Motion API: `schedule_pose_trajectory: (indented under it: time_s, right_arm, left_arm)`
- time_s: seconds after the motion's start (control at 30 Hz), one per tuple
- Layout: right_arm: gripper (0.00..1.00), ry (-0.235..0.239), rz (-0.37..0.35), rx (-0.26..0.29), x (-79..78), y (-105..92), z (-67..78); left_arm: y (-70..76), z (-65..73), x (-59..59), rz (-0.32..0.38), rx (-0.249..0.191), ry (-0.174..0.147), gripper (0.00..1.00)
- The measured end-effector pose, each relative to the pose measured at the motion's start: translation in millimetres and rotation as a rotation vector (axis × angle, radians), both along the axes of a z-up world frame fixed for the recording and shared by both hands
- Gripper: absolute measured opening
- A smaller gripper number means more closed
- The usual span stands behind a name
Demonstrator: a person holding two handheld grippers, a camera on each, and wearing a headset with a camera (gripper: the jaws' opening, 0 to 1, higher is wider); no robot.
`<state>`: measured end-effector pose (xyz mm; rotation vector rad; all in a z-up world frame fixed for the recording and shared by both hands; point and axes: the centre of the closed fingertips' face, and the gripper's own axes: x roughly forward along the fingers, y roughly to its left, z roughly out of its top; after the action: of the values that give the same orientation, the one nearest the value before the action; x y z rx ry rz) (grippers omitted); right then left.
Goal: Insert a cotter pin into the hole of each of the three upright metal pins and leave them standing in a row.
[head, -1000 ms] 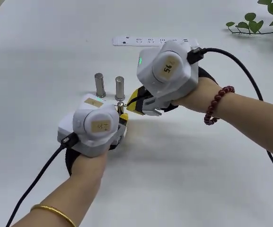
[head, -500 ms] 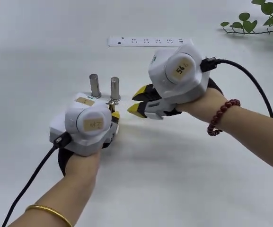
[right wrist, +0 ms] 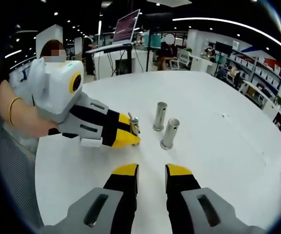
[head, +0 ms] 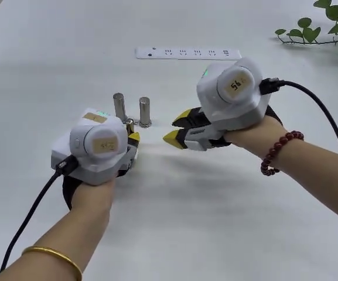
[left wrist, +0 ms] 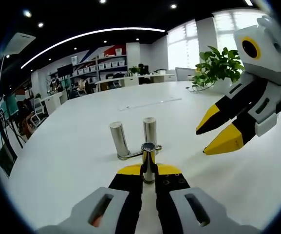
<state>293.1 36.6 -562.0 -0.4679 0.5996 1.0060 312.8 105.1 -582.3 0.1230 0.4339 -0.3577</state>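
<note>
Change: a second ago your right gripper (head: 177, 128) had its tips at the held pin (left wrist: 148, 158), working a wire at it. Now it sits off to the right of the held pin, clear of it. Its fingers are apart and carry nothing.

Your left gripper (head: 132, 139) has not let go. Its fingers are clamped low on the held pin and keep it upright on the tabletop (head: 215, 205).

Reading: the release and pull-back suggest the cotter has gone into the held pin. The hole is too small to confirm this in any view. The right gripper view shows a small bit beside the top of the held pin, possibly the cotter.

If so, what remains is to stand the held pin in line with the others and let go.

Count:
- Metal pins: three. One is held, and the other two pins (head: 144, 110) stand just behind the held pin, side by side.
- Cotters: a thin wire (left wrist: 130, 155) lies low across the two behind the held pin. I cannot tell whether it is one or two, so there is no firm count.
- Grippers: two.
- Power strip (head: 186, 53): one, well behind the held pin.
- Plant (head: 327, 23): one, far back and right of the held pin.
</note>
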Motion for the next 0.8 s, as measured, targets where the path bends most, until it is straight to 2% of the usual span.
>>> schedule_pose_trajectory:
  time_s: [0.33, 0.53, 0.63, 0.8]
  right_arm:
    - [0.21, 0.013, -0.067, 0.072, 3.9, -1.8, 7.2]
    - [0.25, 0.01, -0.072, 0.071, 6.3, -7.0, 7.1]
    - [0.25, 0.012, -0.077, 0.068, 6.9, -7.8, 5.9]
    - [0.25, 0.02, -0.085, 0.073, 6.2, -8.1, 3.6]
  left_arm:
    - [2.7, -3.0, -0.5, 0.019, -0.003, 0.013, 0.06]
    - [5.9, -5.6, -0.2, 0.04, -0.01, 0.022, 0.06]
    - [6.6, -5.6, -0.1, 0.048, -0.023, 0.022, 0.06]
    - [6.4, -5.6, 0.3, 0.045, -0.02, 0.019, 0.06]
